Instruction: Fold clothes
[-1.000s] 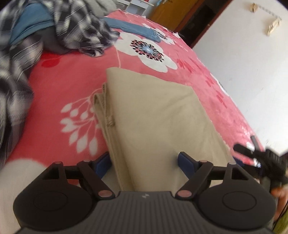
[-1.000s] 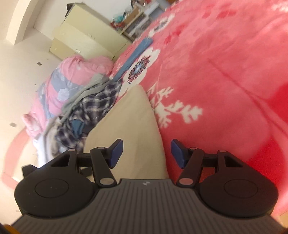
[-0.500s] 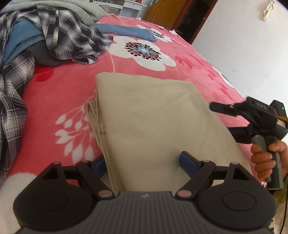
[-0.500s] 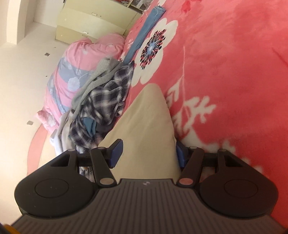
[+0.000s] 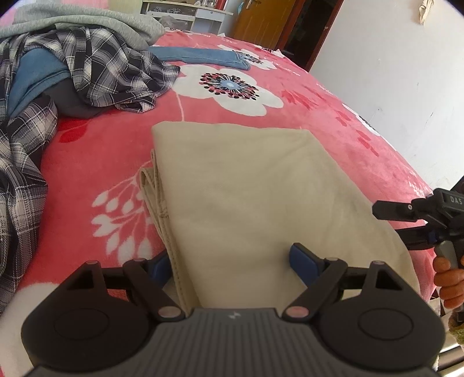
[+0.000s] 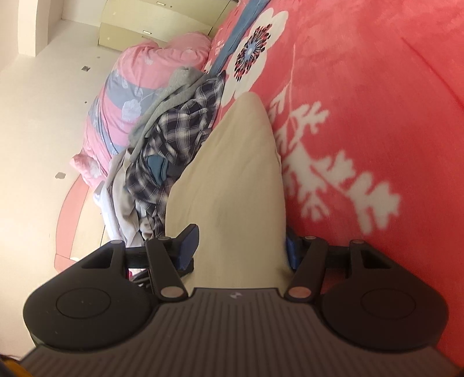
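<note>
A folded beige garment (image 5: 255, 197) lies flat on the red flowered blanket (image 5: 95, 156). My left gripper (image 5: 232, 264) is open and straddles the garment's near left corner. One blue pad (image 5: 161, 266) sits beside the stacked edge and the other rests over the top layer. My right gripper (image 5: 390, 223), held by a hand (image 5: 446, 278), is open at the garment's right edge. In the right wrist view that gripper (image 6: 239, 249) lies rolled on its side. The beige garment (image 6: 237, 179) runs between its jaws, and the cloth partly hides the lower pad (image 6: 290, 252).
A heap of plaid shirts (image 5: 95, 69), a grey hoodie (image 5: 87, 26) and blue clothes lies at the back left. Blue jeans (image 5: 203, 55) lie farther back. A white wall (image 5: 391, 72) runs along the bed's right side. A pink quilt (image 6: 145, 87) sits beyond the heap.
The right gripper has swung in to the garment's right edge, and the cloth now fills the gap between its jaws. The left gripper has stayed at the near left corner and rolled slightly.
</note>
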The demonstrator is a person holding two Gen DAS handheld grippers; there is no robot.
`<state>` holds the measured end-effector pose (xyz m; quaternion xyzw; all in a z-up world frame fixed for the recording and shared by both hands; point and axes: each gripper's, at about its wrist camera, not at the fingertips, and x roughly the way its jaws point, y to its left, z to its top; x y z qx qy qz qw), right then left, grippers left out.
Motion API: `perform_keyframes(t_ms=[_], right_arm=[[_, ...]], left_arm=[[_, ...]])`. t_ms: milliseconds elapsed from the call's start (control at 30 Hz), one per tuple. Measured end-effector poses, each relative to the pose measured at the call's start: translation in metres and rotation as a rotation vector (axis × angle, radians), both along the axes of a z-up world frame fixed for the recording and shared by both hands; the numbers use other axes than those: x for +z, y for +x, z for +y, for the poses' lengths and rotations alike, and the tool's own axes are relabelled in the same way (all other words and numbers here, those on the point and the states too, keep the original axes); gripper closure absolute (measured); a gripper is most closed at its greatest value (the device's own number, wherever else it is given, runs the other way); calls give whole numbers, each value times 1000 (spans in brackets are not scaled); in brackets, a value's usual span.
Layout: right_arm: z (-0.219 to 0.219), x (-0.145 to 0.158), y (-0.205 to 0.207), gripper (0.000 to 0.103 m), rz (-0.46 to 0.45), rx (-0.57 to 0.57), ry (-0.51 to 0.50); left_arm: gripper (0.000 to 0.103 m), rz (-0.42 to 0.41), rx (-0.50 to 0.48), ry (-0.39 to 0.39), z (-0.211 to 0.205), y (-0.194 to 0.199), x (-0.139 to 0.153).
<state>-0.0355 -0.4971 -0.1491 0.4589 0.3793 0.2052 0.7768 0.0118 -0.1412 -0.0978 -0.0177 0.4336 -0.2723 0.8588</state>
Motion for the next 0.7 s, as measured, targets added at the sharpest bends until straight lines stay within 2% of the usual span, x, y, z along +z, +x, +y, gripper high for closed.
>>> perform_keyframes(t_ms=[267, 700], right_arm=[[-1, -3, 0, 45, -15, 13, 9], [-1, -4, 0, 45, -32, 16, 3]], left_arm=[[18, -10, 1, 8, -1, -2, 1], [18, -47, 14, 82, -11, -10, 8]])
